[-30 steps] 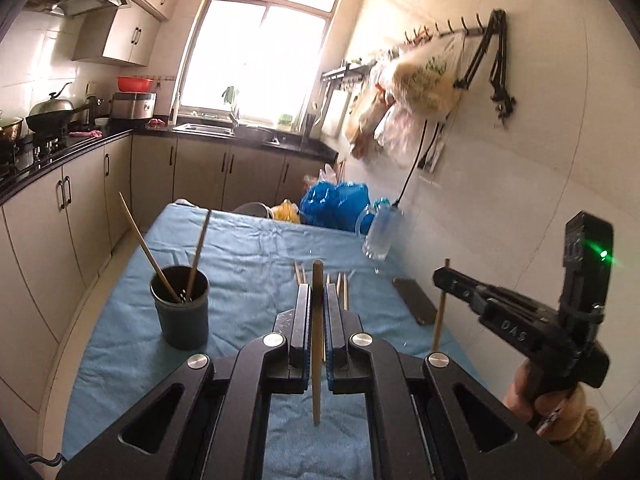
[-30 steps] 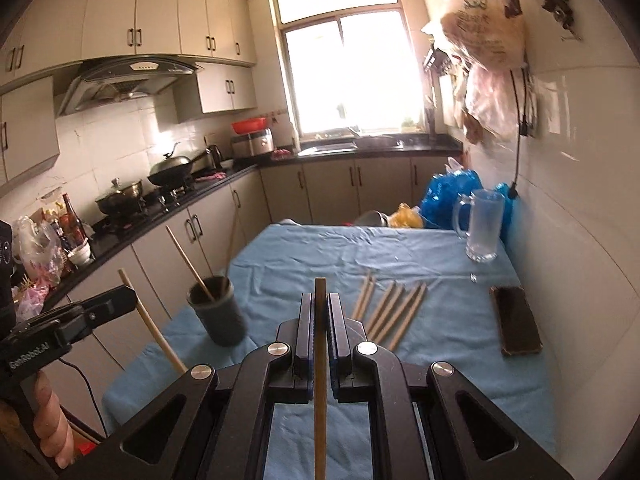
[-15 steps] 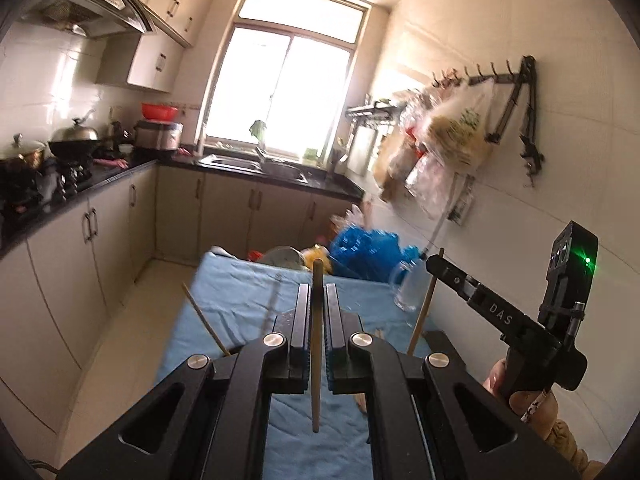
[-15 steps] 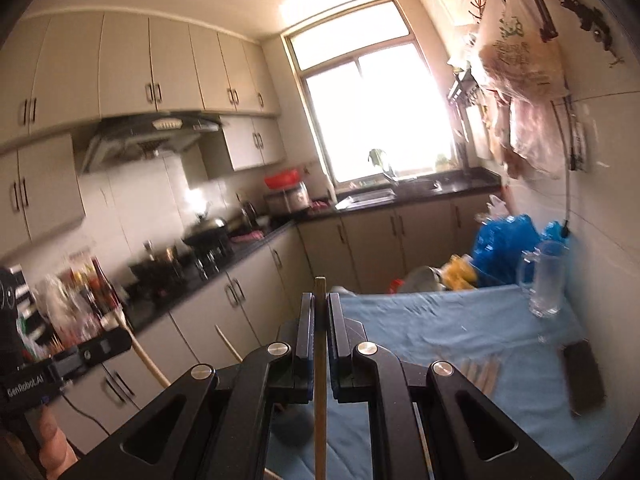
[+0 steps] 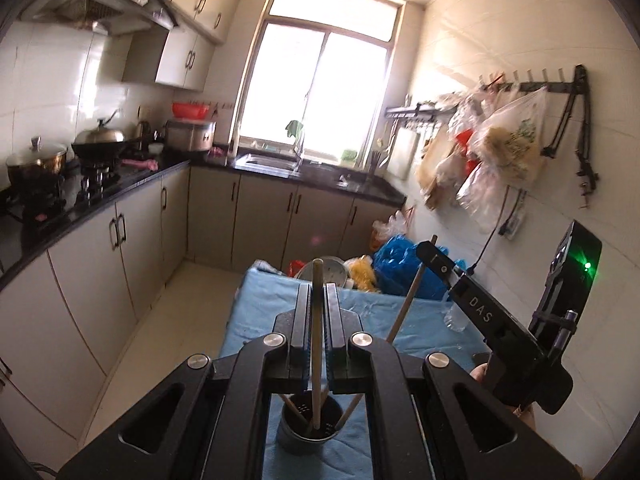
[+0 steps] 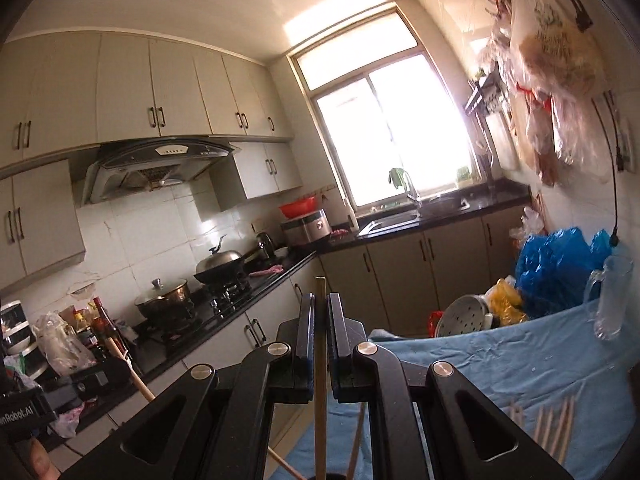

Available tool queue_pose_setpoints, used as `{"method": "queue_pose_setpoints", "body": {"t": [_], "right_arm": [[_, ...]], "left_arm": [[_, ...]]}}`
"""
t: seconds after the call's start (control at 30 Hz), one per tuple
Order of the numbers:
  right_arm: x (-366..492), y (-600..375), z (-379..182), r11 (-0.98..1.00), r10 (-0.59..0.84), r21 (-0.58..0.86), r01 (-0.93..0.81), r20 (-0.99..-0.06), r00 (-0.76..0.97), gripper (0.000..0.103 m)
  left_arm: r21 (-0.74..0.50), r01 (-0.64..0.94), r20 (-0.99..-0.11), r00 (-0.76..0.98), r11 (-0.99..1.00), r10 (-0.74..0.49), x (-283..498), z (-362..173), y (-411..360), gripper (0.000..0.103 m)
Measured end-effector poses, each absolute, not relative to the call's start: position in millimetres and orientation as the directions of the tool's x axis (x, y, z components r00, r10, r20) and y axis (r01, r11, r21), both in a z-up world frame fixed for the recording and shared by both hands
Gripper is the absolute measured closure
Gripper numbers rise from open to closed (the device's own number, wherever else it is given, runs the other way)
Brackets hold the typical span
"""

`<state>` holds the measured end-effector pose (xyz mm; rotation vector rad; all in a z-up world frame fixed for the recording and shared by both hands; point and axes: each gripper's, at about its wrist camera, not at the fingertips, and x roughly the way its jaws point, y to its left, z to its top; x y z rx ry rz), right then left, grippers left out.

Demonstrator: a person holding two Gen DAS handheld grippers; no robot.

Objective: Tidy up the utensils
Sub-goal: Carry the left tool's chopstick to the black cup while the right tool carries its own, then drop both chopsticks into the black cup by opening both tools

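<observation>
A pale wooden chopstick [image 5: 316, 344] stands upright, clamped in the left hand-held gripper [image 5: 318, 300], its lower tip over the dark cup [image 5: 308, 432] below. The right hand-held gripper [image 6: 320, 320] pinches another chopstick [image 6: 320, 392]; loose chopsticks [image 6: 554, 428] lie on the bench to its lower right.

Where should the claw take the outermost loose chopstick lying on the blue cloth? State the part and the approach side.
Grip the outermost chopstick near mid-shaft, coming straight down from above with the jaws across its width. It lies flat on the blue cloth, so nothing can get under it from the side. Neighbours lie close on one side only, and its outer side looks free.
</observation>
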<state>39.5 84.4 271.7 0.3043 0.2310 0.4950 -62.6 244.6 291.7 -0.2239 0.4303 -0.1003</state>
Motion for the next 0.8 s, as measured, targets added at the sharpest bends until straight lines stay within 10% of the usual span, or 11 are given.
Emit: {"method": "queue_pose_setpoints", "body": {"t": [0.57, 0.63, 0.7, 0.8], "right_arm": [[82, 109, 185, 0.886, 0.455, 0.279, -0.37, -0.366, 0.812, 0.096], [83, 108, 183, 0.885, 0.457, 0.285, -0.368, -0.378, 0.805, 0.091], [82, 104, 184, 0.882, 0.461, 0.298, -0.366, -0.379, 0.802, 0.06], [75, 96, 191, 0.885, 0.449, 0.301, -0.355, -0.354, 0.82, 0.052]], "left_arm": [[-0.294, 0.002, -0.559, 0.811, 0.956, -0.174, -12, 215, 248, 0.098], [-0.287, -0.004, -0.554, 0.817, 0.958, -0.163, -18, 217, 248, 0.098], [-0.276, -0.004, -0.55, 0.821, 0.961, -0.155, -24, 221, 246, 0.098], [-0.27, -0.008, -0.542, 0.828, 0.963, -0.145, -36, 226, 245, 0.097]]}}
